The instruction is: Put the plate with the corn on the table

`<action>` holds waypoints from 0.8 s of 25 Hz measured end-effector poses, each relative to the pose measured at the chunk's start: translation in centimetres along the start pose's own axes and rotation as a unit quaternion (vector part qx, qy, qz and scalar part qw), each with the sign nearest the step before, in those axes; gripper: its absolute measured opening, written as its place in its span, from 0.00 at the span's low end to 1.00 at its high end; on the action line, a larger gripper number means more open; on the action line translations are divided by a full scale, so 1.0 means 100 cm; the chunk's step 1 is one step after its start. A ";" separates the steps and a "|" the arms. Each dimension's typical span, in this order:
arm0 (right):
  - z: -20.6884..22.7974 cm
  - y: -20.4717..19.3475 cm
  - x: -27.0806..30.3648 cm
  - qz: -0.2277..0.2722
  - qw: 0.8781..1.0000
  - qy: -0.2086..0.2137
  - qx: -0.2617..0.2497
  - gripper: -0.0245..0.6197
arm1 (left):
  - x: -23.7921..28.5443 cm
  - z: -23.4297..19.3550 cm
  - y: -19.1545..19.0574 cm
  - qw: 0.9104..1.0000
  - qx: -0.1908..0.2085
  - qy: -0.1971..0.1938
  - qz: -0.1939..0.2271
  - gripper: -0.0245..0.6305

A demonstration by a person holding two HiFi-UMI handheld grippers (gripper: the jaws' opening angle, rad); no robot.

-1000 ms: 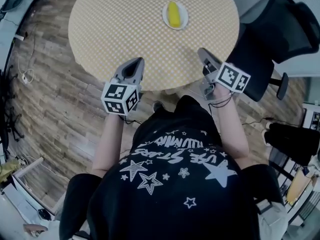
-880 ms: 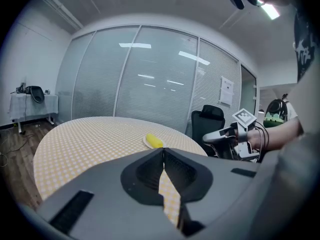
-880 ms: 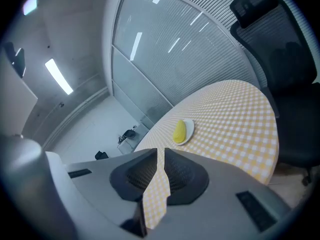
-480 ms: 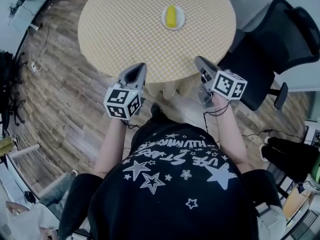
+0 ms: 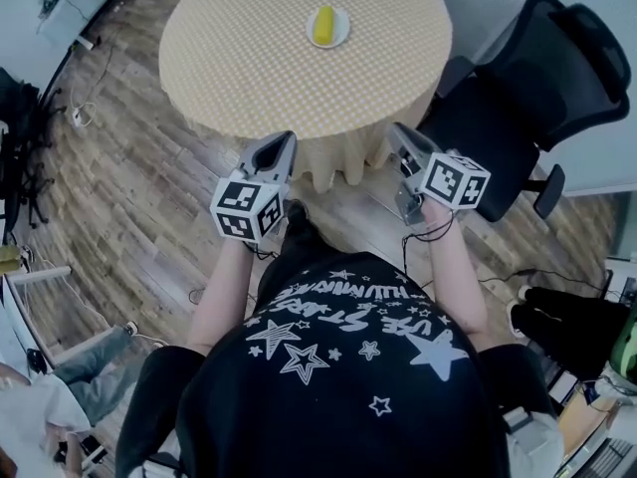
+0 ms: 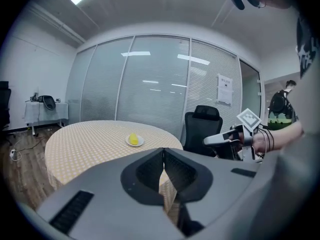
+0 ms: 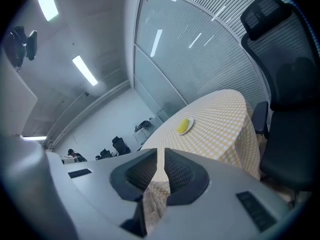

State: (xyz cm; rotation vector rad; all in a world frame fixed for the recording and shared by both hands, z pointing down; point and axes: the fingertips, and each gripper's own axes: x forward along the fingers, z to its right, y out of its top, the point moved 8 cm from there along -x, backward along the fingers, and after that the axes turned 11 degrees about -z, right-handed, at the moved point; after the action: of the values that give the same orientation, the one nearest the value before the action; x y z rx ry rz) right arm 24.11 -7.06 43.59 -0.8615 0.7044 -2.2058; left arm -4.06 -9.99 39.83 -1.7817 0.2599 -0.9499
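My left tool (image 5: 282, 139) and my right tool (image 5: 395, 129) both have their jaws pressed together on nothing, and both hang over the floor just off the near edge of the desk (image 5: 249, 68). The plate (image 5: 341, 30) with the corn (image 5: 323, 24) sits toward the desk's far side, well apart from both tools, and the corn is too small to show kernels. The cloth hides the desk's legs, and my right tool partly covers the office chair (image 5: 542, 78) to the desk's right

No print reads surely: white lettering on the black shirt (image 5: 348, 302), lower centre, is upside-down; the glass-wall notice (image 6: 225, 89) is too small.
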 end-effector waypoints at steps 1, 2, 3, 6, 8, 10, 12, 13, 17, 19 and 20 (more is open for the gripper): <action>-0.001 -0.005 -0.006 -0.002 1.000 0.005 0.000 0.13 | -0.006 0.009 -0.003 1.000 -0.002 0.004 0.003 0.05; -0.002 -0.010 -0.013 -0.005 1.000 0.010 -0.001 0.13 | -0.012 0.019 -0.007 1.000 -0.004 0.009 0.005 0.05; -0.003 -0.015 -0.019 -0.009 1.000 0.015 -0.005 0.13 | -0.019 0.028 -0.011 1.000 -0.005 0.013 0.007 0.05; -0.009 -0.028 -0.036 -0.018 0.999 0.029 -0.018 0.13 | -0.036 0.053 -0.023 1.000 -0.010 0.027 0.011 0.05; -0.014 -0.037 -0.048 -0.024 0.999 0.040 -0.026 0.13 | -0.048 0.069 -0.031 0.999 -0.015 0.036 0.014 0.05; -0.019 -0.047 -0.060 -0.033 0.997 0.052 -0.036 0.13 | -0.061 0.086 -0.038 0.999 -0.019 0.046 0.017 0.05; -0.023 -0.055 -0.073 -0.039 0.996 0.060 -0.046 0.13 | -0.072 0.102 -0.044 0.998 -0.021 0.055 0.023 0.05; -0.024 -0.058 -0.079 -0.039 0.996 0.062 -0.051 0.13 | -0.077 0.109 -0.045 0.998 -0.023 0.057 0.026 0.05; -0.029 -0.069 -0.097 -0.040 0.995 0.069 -0.067 0.13 | -0.094 0.132 -0.053 0.997 -0.031 0.067 0.039 0.05; -0.033 -0.074 -0.101 -0.045 0.993 0.074 -0.077 0.13 | -0.102 0.139 -0.056 0.996 -0.032 0.074 0.042 0.05; -0.034 -0.077 -0.102 -0.049 0.993 0.077 -0.079 0.13 | -0.105 0.142 -0.057 0.996 -0.032 0.076 0.043 0.05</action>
State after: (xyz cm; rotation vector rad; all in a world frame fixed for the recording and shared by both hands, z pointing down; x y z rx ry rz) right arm 24.55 6.13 42.71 -0.8253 0.9406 -2.3459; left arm -2.45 8.41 37.85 -1.7435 0.4652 -1.0255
